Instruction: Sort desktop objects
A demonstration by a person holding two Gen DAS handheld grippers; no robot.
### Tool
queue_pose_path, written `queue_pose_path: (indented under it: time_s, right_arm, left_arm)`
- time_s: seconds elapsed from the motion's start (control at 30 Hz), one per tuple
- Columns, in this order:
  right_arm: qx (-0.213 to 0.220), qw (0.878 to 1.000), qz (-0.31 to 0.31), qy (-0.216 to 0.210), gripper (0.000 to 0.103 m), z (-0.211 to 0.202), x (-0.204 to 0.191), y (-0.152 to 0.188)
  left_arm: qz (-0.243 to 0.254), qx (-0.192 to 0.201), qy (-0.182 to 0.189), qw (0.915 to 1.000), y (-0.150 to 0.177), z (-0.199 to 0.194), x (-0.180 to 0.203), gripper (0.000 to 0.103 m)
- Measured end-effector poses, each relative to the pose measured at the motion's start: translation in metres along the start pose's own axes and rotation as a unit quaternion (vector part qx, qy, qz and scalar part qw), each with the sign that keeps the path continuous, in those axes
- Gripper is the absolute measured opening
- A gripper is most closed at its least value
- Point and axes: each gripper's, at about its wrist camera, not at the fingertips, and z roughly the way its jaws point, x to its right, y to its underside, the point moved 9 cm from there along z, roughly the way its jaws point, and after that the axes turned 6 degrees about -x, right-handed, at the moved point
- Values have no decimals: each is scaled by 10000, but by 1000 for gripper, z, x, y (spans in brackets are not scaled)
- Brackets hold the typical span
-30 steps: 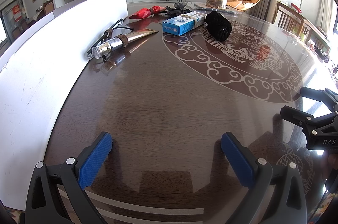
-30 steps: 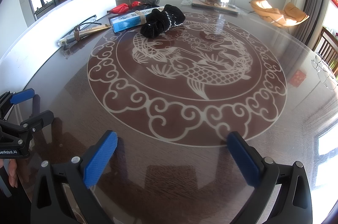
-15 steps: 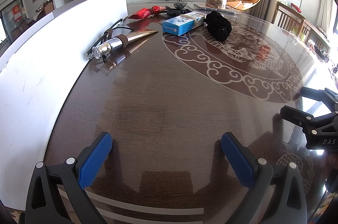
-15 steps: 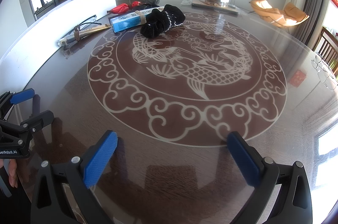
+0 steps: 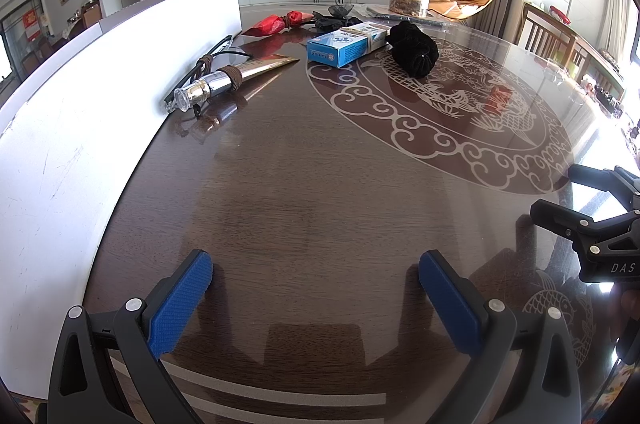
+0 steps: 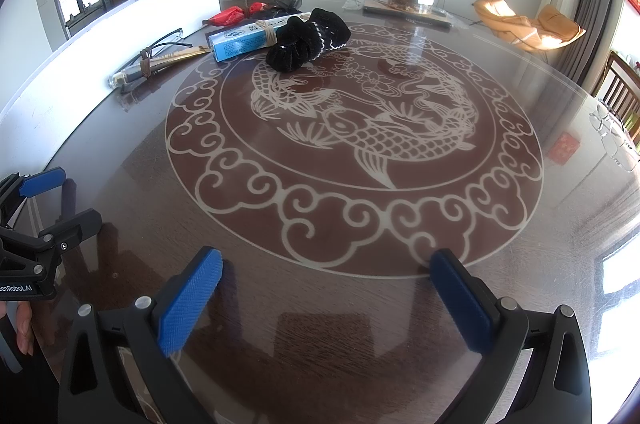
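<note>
One blue box (image 5: 347, 45) (rubber-banded) touching black velvet scrunchie (image 5: 413, 49).

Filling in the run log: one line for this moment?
left claw open | right claw open | black velvet scrunchie untouched | phase: pre-reach

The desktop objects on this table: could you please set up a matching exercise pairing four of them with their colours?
Things:
1. box
2. scrunchie
3. tube
4. wrapped bundle

Colours:
A. red
B. black
C. blue and white
D. silver and gold

Pairs: 1-C, 2-B, 3-D, 4-A
</note>
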Motion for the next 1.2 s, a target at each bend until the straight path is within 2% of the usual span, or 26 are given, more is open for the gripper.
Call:
queue_pose_path:
  time_s: [0.33,0.53,0.83,0.97,1.1,1.2]
  right_arm:
    - [-1,10000,0,0,103,0,0,0]
    - [-1,10000,0,-1,103,0,0,0]
    - [-18,10000,-44,-38,103,3,-1,-6]
    - [-171,9996,-119,-214,103,22,-4,-41]
    - [146,9996,9,-256,103,38,-2,-109]
    - [183,9993,230,-212,103,59,-1,-157]
  left_arm:
    - [129,-59,73,9999,2,-4,-1,103]
    - [-77,-54,-35,9999,3,-4,-16,103]
    - [-100,24,-62,9999,2,-3,-17,103]
    - [-114,38,-68,9999,2,-3,-18,103]
    - [-116,50,-74,9999,2,-3,-18,103]
    - [-127,70,-87,9999,1,-3,-18,103]
